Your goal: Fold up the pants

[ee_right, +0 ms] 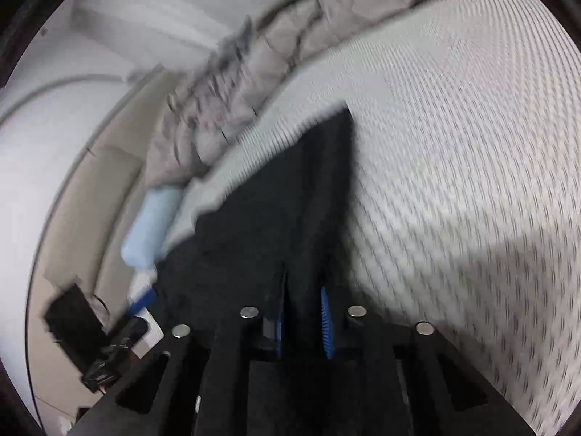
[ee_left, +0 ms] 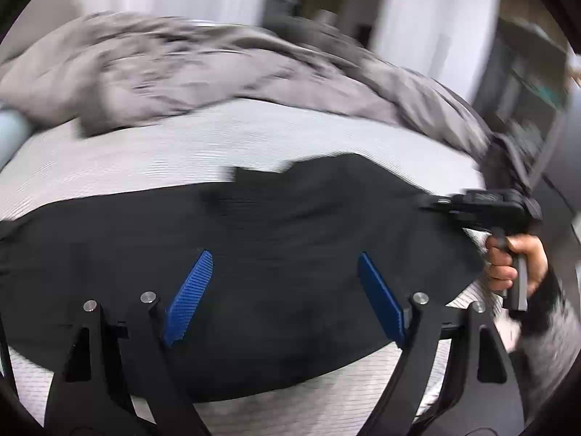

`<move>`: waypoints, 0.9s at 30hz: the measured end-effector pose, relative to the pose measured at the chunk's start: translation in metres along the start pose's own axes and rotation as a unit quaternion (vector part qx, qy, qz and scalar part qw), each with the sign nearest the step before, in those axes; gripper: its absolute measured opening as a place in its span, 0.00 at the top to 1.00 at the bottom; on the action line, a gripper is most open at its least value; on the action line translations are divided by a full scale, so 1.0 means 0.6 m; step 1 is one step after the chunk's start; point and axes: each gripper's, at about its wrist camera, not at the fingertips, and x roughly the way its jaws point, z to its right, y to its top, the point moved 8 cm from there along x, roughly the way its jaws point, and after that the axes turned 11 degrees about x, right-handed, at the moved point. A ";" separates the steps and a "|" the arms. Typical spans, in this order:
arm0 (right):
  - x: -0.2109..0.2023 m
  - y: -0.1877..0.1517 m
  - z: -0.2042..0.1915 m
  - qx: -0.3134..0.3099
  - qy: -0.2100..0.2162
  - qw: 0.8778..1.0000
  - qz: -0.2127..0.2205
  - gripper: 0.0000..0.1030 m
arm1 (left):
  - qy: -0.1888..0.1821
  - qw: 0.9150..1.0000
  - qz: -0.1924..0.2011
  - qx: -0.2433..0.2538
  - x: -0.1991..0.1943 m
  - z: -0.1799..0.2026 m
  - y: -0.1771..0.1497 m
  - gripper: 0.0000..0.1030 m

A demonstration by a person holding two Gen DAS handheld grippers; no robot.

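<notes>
Centrally, black pants (ee_left: 254,254) on white mattress (ee_left: 181,145). Left gripper (ee_left: 285,298) spread wide above them; right gripper (ee_right: 303,321) pinching pants fabric.

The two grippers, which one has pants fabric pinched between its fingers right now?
The right gripper: its blue pads are nearly together, clamping a fold of the black pants. The left gripper is spread wide open above the fabric, holding nothing.

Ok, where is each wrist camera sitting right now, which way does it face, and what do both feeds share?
Left wrist: above the black pants, facing across the bed to the grey duvet; left gripper open, right hand visible.
Right wrist: low, looking along the pants; right gripper pinching cloth.
Shared: pants, duvet, white mattress.
</notes>
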 end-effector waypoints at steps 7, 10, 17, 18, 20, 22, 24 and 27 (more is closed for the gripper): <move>-0.022 0.021 0.003 -0.078 -0.163 0.982 0.049 0.69 | 0.110 0.984 0.004 -0.141 -0.112 -0.258 -0.074 0.22; -0.048 -0.013 -0.069 -0.136 -0.117 0.980 0.087 0.56 | 0.130 0.969 -0.001 -0.211 -0.160 -0.329 -0.142 0.22; 0.084 -0.110 -0.097 -0.197 -0.130 0.970 -0.059 0.55 | 0.086 0.933 -0.006 -0.349 -0.183 -0.414 -0.257 0.26; 0.090 -0.111 -0.095 -0.192 -0.132 0.970 -0.061 0.55 | 0.078 0.930 0.002 -0.360 -0.180 -0.425 -0.261 0.28; 0.082 -0.107 -0.105 -0.191 -0.123 0.972 -0.052 0.53 | 0.069 0.919 0.017 -0.387 -0.179 -0.441 -0.263 0.39; 0.066 -0.108 -0.113 -0.191 -0.106 0.975 -0.044 0.49 | 0.076 0.907 0.022 -0.414 -0.154 -0.462 -0.251 0.66; 0.048 -0.110 -0.117 -0.191 -0.095 0.976 -0.035 0.46 | 0.096 0.898 0.021 -0.428 -0.134 -0.476 -0.238 0.91; 0.028 -0.106 -0.101 -0.192 -0.091 0.977 -0.022 0.46 | 0.148 0.912 0.035 -0.381 -0.142 -0.459 -0.189 0.96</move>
